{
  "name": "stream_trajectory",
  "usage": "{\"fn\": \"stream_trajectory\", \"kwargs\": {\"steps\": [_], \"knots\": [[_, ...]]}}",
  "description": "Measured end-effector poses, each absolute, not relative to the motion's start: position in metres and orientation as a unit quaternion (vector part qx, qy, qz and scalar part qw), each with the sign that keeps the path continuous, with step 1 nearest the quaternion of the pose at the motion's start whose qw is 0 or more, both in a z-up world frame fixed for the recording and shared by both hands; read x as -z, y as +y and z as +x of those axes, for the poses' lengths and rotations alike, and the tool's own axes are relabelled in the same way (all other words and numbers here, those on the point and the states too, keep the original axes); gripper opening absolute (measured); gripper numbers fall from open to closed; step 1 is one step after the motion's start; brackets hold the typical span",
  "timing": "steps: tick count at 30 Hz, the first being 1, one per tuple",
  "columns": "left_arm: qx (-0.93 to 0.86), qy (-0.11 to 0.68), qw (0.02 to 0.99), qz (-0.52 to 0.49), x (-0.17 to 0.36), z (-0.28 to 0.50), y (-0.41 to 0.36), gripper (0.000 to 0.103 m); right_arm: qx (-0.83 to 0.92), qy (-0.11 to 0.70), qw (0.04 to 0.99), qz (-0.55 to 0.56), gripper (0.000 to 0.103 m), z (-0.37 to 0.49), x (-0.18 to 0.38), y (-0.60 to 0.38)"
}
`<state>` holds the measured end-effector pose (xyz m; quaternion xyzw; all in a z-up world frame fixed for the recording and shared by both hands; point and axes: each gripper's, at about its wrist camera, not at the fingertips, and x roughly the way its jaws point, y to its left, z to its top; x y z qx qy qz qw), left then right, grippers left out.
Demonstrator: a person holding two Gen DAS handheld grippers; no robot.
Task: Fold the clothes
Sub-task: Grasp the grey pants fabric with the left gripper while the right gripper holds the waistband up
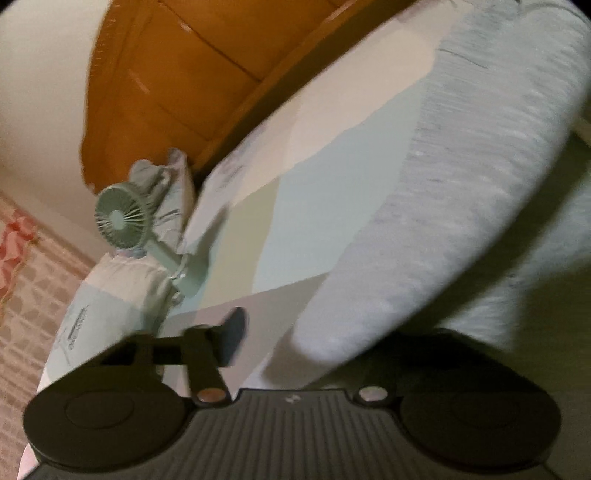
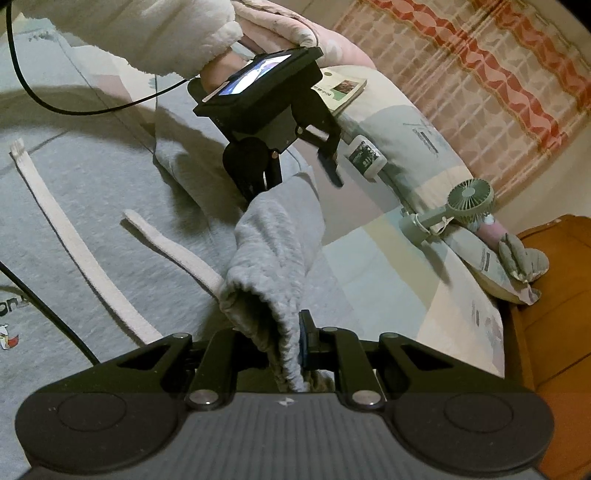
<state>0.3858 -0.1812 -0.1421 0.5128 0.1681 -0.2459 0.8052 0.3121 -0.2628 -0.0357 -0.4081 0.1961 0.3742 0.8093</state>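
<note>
My right gripper (image 2: 284,347) is clamped on the cuff (image 2: 258,306) of the grey hoodie (image 2: 92,177) spread on the bed (image 2: 388,266), the left gripper (image 2: 295,173) pinching the sleeve (image 2: 280,218) higher up; soft, floppy fleece, best held at hems.

Your right gripper (image 2: 284,347) is black with a ribbed grey top, two round discs and shiny screws. Your left gripper (image 2: 295,162) carries a small lit screen. Your sleeve (image 2: 155,29) is fluffy and cream. A black cable (image 2: 55,107) hangs by it.
</note>
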Motion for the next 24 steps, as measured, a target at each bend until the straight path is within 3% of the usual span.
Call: {"fn": "stream_trajectory", "kwargs": {"steps": [2, 4, 15, 24], "knots": [[0.251, 0.175, 0.79, 0.532, 0.146, 0.381, -0.187, 0.012, -0.373, 0.198, 0.815, -0.397, 0.017, 0.312, 0.034, -0.265], [0.247, 0.181, 0.781, 0.544, 0.147, 0.377, -0.19, 0.008, -0.37, 0.199, 0.821, -0.386, 0.017, 0.313, 0.031, -0.267], [0.237, 0.167, 0.792, 0.538, 0.096, 0.32, -0.182, 0.005, -0.35, 0.187, 0.86, -0.322, 0.017, 0.314, -0.007, -0.296], [0.239, 0.141, 0.784, 0.555, 0.079, 0.25, -0.191, 0.004, -0.345, 0.186, 0.856, -0.338, 0.018, 0.282, -0.015, -0.31]]}}
